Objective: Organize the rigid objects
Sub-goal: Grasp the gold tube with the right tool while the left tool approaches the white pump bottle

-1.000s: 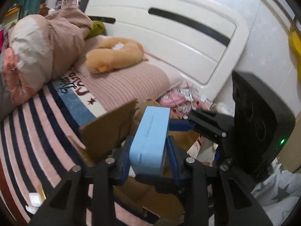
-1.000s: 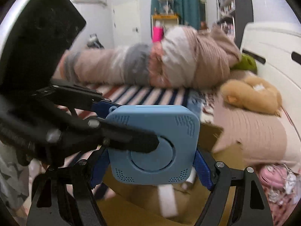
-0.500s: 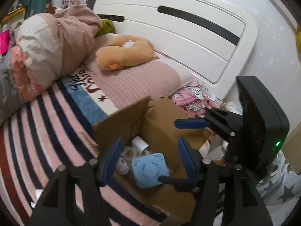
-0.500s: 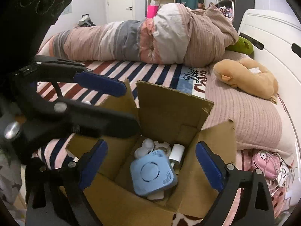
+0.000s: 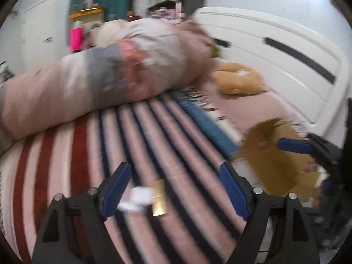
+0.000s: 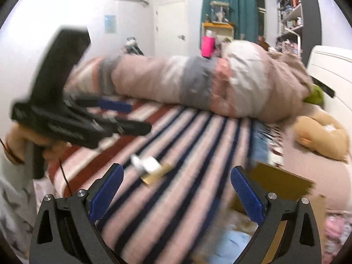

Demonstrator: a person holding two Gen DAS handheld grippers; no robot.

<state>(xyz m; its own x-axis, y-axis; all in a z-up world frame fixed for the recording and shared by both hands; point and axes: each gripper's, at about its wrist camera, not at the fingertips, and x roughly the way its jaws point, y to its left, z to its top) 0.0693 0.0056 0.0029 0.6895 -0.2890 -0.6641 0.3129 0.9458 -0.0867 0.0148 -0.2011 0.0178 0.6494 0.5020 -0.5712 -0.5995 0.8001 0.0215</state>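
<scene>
Both views are motion-blurred. My left gripper (image 5: 173, 187) is open and empty above the striped bedspread (image 5: 88, 154). Just below it lie a small white object (image 5: 138, 198) and a flat gold card (image 5: 159, 197). The cardboard box (image 5: 270, 154) is at the right, with my right gripper's blue finger over it. My right gripper (image 6: 176, 189) is open and empty; the white object (image 6: 146, 162) and gold card (image 6: 155, 175) lie ahead of it. The box (image 6: 283, 182) is at its lower right, with the blue device (image 6: 235, 239) blurred inside.
A rolled pink and grey duvet (image 5: 105, 72) lies across the bed. A tan plush toy (image 5: 239, 81) rests by the white headboard (image 5: 286, 44). My left gripper body (image 6: 66, 118) shows at the left of the right wrist view.
The blue device went from both grippers into the box. Both grippers have since swung left away from the box, toward the white object and gold card on the bedspread.
</scene>
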